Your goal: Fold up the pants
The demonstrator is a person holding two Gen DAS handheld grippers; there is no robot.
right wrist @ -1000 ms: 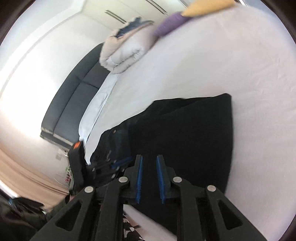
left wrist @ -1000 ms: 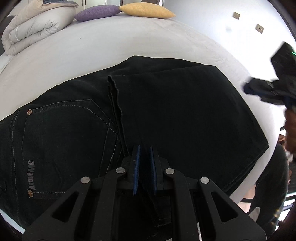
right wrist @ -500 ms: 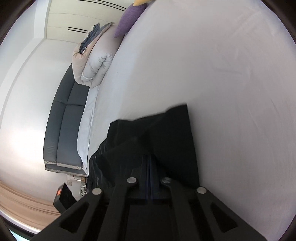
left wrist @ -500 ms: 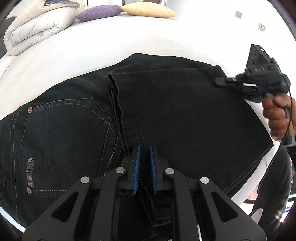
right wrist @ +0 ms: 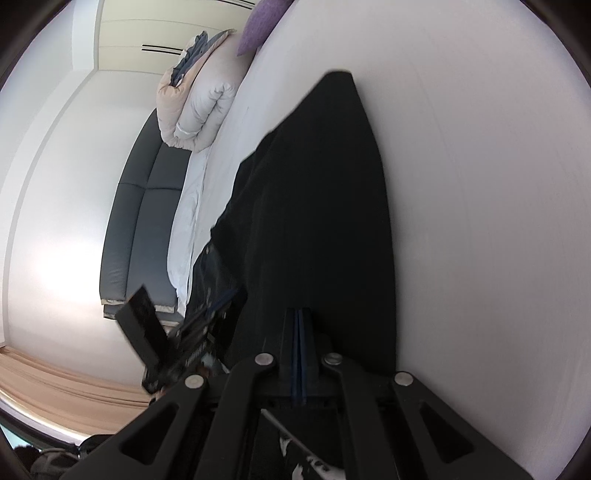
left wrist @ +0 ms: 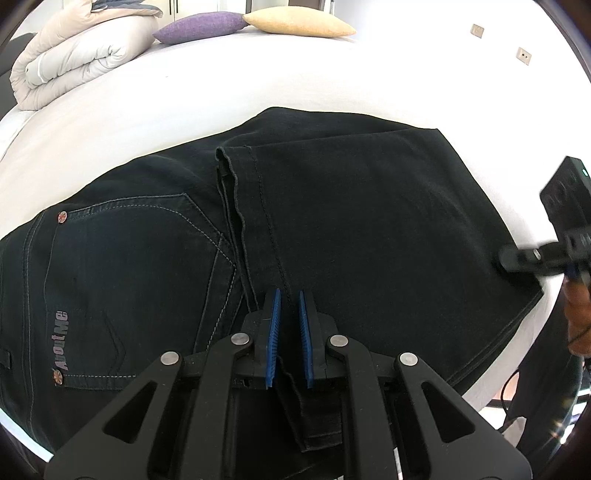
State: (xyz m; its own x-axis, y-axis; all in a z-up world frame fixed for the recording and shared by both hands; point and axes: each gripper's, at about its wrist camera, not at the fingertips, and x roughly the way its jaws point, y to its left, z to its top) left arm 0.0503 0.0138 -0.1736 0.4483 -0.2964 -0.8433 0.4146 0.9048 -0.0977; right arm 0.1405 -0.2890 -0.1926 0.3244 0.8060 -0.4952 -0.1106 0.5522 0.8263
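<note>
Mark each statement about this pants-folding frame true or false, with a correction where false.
1. The pants lie on a white bed. True.
2. The left gripper is shut on pants fabric. True.
3. The right gripper stands wide open. False: it is shut, over the pants' edge.
4. A purple pillow and a yellow pillow lie at the far end. True.
5. The pants are red. False: they are black.
</note>
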